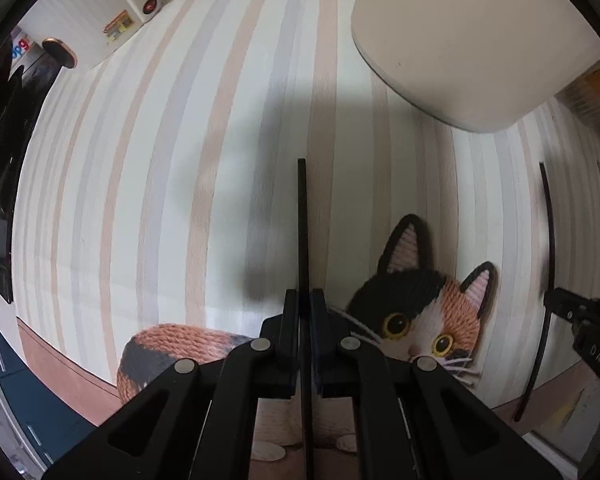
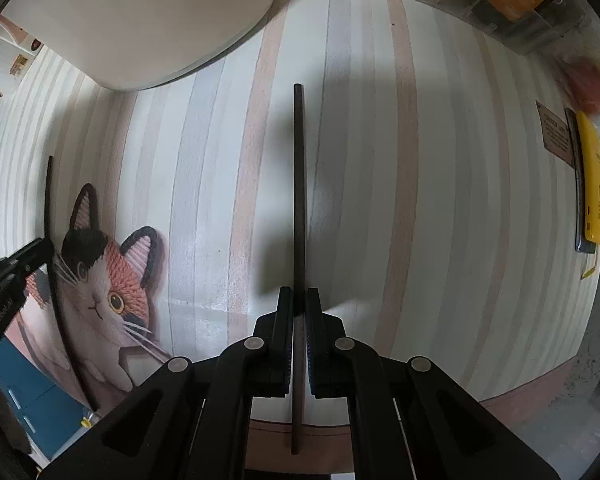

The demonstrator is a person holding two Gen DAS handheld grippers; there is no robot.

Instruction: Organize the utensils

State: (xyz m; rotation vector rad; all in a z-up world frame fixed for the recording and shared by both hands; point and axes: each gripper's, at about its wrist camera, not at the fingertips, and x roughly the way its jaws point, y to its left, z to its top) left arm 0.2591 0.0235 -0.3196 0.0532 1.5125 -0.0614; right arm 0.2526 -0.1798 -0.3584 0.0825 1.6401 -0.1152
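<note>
Two dark chopsticks are lifted above a striped placemat [image 1: 148, 168] printed with a calico cat [image 1: 424, 312]. The left gripper [image 1: 305, 300] pinches one chopstick [image 1: 302, 220]; the right gripper [image 2: 299, 300] pinches the other chopstick [image 2: 299, 184]. Both point straight down. A white container [image 1: 460, 48] sits at the far edge. The step looks like carrying; next, each stick probably needs lining up over that container before release.
</note>
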